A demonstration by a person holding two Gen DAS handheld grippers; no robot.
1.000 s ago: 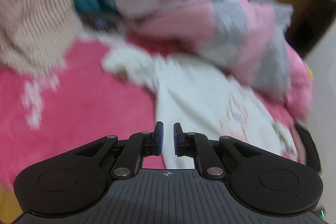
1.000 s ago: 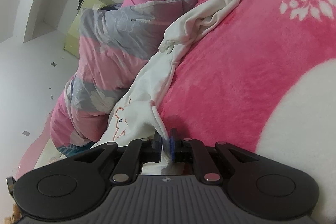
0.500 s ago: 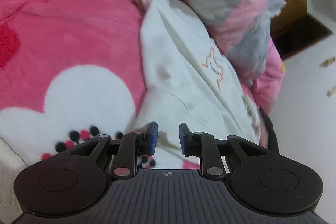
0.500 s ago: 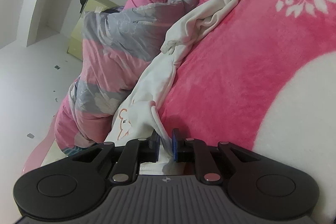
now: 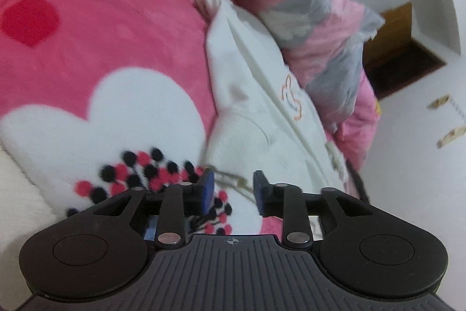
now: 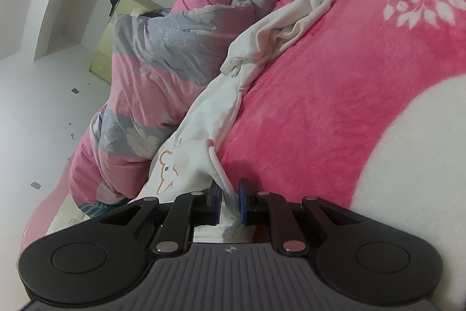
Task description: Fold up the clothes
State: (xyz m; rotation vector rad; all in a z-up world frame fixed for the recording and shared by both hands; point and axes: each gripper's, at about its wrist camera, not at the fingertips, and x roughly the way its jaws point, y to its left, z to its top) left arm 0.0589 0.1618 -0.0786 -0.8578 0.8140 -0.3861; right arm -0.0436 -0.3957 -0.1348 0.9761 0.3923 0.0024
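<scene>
The white top (image 5: 262,107) lies rumpled along the blanket's (image 5: 102,34) right edge, against the quilt (image 5: 320,28); limp, light, best taken by hem corners. Right gripper (image 6: 228,201) pinches its near hem. Left gripper (image 5: 233,191), jaws just opening, holds nothing.

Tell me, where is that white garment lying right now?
The white garment stretches along the pink blanket, against the pink-and-grey quilt on its left in the right wrist view, its near edge pinched in the right gripper.
</scene>
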